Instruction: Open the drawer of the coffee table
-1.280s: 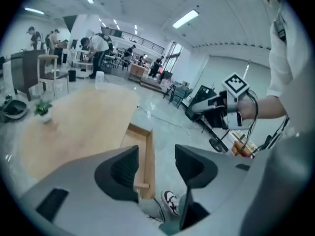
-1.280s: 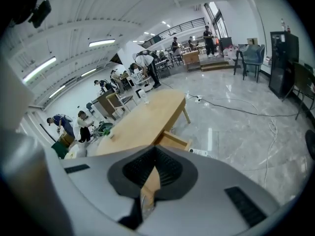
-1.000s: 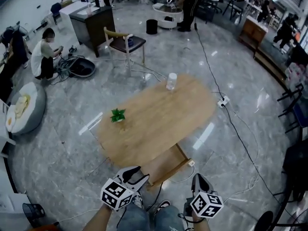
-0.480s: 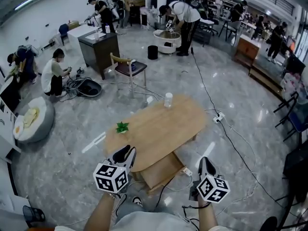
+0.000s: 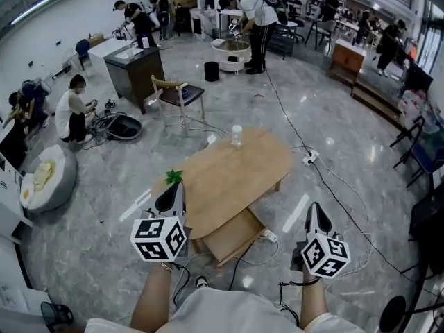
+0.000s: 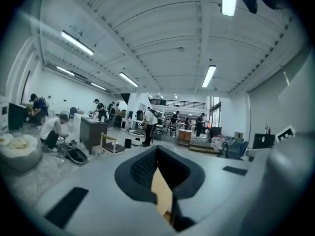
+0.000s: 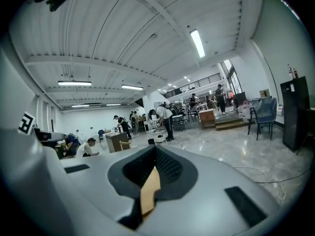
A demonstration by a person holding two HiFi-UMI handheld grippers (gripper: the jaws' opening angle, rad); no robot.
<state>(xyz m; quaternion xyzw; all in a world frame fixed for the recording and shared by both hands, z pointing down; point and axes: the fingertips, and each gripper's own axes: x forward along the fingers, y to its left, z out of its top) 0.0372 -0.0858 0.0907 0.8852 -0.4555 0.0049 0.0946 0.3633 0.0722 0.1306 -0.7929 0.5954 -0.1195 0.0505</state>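
The oval wooden coffee table point(image 5: 232, 172) stands on the marble floor ahead of me in the head view. Its drawer point(image 5: 229, 236) is pulled out toward me on the near side. My left gripper point(image 5: 173, 193) is held up in the air at the table's near left, jaws shut and empty. Out to the right, my right gripper point(image 5: 313, 214) also hangs shut with nothing in it, clear of the table. Both gripper views look level across the hall: the left gripper point(image 6: 156, 149) and the right gripper point(image 7: 154, 150) show closed jaws, and the table is not visible in either.
A small green plant point(image 5: 173, 177) and a clear bottle point(image 5: 236, 136) stand on the tabletop. Cables and a power strip point(image 5: 307, 158) lie on the floor right of the table. A chair point(image 5: 179, 96), a dark cabinet point(image 5: 135, 64), a beanbag point(image 5: 43, 179) and several people are farther off.
Both grippers have risen away from the drawer's front and now point level. The left jaws have closed. The head view has lifted, and the drawer stays pulled out.
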